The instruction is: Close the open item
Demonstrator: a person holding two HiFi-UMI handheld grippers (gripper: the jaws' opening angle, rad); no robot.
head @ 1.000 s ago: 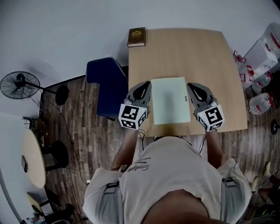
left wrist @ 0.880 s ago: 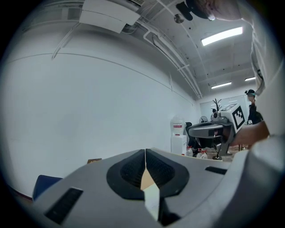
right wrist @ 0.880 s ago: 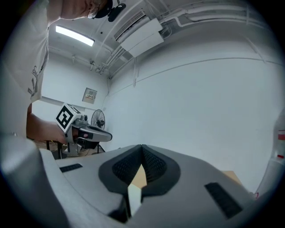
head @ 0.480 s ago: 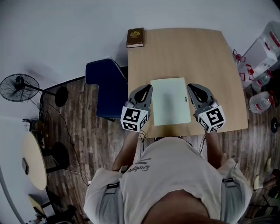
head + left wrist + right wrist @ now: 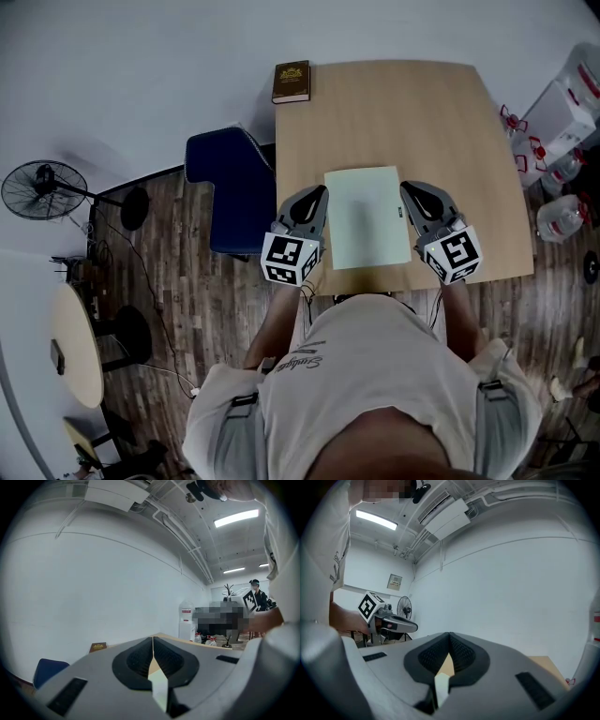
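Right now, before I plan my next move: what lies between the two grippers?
The pale green book, lying flat on the table, sits between the left gripper and the right gripper. The head view shows this.

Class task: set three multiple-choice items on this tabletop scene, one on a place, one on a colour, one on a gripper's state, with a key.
1. Where on the table does the brown book lie?
A far left corner
B near right corner
C centre
2. What colour is the chair?
A red
B blue
C yellow
3. How do the left gripper's jaws stand?
A wide apart
B shut
C clamped on a bottle
Key: A, it lies at that corner; B, its seat is dark blue; B, the tips meet.
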